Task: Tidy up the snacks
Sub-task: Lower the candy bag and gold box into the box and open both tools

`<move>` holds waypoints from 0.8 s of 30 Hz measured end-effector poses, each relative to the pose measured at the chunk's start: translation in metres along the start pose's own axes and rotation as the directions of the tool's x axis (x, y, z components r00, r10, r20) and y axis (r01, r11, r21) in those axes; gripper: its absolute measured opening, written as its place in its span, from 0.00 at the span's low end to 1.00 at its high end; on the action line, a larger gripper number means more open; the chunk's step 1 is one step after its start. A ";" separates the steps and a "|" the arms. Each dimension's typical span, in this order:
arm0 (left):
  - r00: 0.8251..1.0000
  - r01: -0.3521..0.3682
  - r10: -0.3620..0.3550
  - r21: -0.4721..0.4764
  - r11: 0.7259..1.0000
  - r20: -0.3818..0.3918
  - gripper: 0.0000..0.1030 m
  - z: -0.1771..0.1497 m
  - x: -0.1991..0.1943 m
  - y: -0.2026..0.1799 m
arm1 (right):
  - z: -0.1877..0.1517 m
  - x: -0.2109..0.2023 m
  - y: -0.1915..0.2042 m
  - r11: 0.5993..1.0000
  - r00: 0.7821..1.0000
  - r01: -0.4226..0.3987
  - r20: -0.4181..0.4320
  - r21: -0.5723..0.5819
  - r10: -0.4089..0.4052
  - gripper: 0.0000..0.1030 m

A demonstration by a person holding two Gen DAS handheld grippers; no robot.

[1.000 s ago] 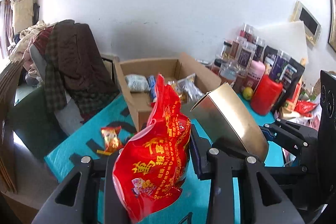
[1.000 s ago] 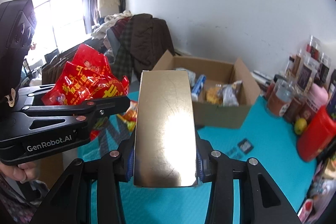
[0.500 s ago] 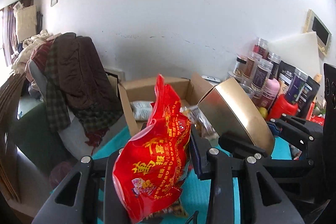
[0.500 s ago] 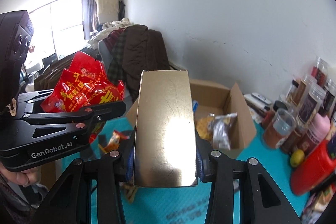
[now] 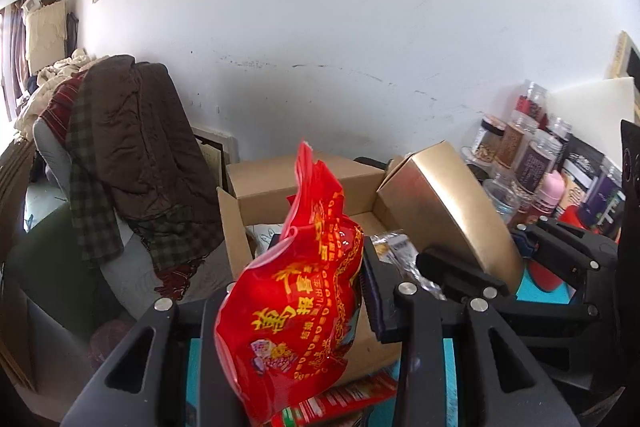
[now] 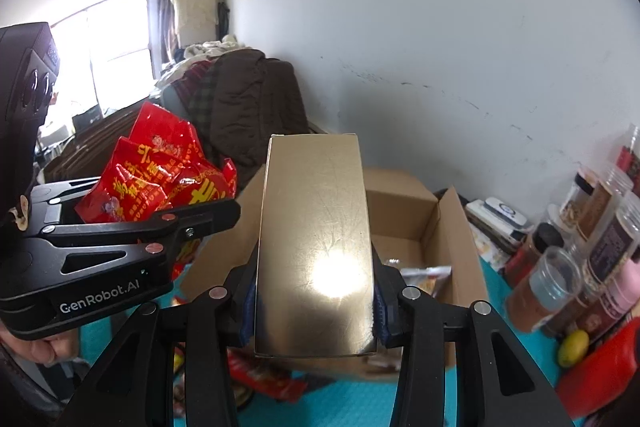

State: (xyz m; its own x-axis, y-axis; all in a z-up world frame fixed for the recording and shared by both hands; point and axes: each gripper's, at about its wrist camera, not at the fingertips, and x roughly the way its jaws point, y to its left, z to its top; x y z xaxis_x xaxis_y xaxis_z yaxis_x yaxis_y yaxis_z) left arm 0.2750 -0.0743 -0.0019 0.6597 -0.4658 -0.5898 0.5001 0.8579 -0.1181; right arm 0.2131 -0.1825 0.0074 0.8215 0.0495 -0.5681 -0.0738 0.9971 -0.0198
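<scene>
My left gripper (image 5: 288, 307) is shut on a red snack bag (image 5: 296, 307) with yellow lettering, held upright above the near edge of an open cardboard box (image 5: 256, 183). My right gripper (image 6: 314, 311) is shut on a shiny gold box (image 6: 316, 247), held above the same cardboard box (image 6: 452, 239). The gold box shows in the left wrist view (image 5: 444, 207) to the right of the red bag, and the red bag shows in the right wrist view (image 6: 156, 179) at left. Several snack packets (image 6: 420, 275) lie inside the cardboard box.
Jars and bottles (image 6: 592, 247) and a red container (image 6: 600, 371) crowd the right of the teal table (image 6: 344, 403). A yellow lemon (image 6: 574, 347) lies there. Red packets (image 5: 340, 399) lie before the box. A chair piled with clothes (image 5: 132, 155) stands at left.
Both grippers have moved forward with their loads, from over the teal table to over the cardboard box. The box now fills the lower middle of both views.
</scene>
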 end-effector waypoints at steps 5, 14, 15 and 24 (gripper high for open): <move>1.000 -0.013 0.013 0.002 1.000 -0.028 0.34 0.006 0.029 0.006 | 0.008 0.028 -0.015 1.000 1.000 0.010 -0.017 0.026 -0.010 0.42; 0.992 -0.016 0.014 -0.012 1.000 -0.127 0.34 0.003 0.078 0.014 | 0.012 0.066 -0.030 0.999 0.997 -0.008 -0.071 0.051 0.011 0.42; 0.991 -0.017 0.015 -0.012 1.000 -0.131 0.34 0.003 0.081 0.014 | 0.011 0.070 -0.031 0.999 0.997 -0.006 -0.081 0.052 0.010 0.42; 0.978 -0.058 0.061 0.020 0.998 -0.202 0.34 -0.004 0.110 0.013 | -0.010 0.106 -0.041 0.996 0.979 -0.009 -0.203 0.094 0.028 0.42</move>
State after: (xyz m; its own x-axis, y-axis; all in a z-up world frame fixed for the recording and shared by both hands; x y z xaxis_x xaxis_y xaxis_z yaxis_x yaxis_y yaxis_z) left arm 0.3516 -0.1131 -0.0717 0.5618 -0.3595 -0.7451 0.4725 0.8787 -0.0677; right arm 0.2979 -0.2187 -0.0602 0.6873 0.0647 -0.7235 -0.0277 0.9976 0.0629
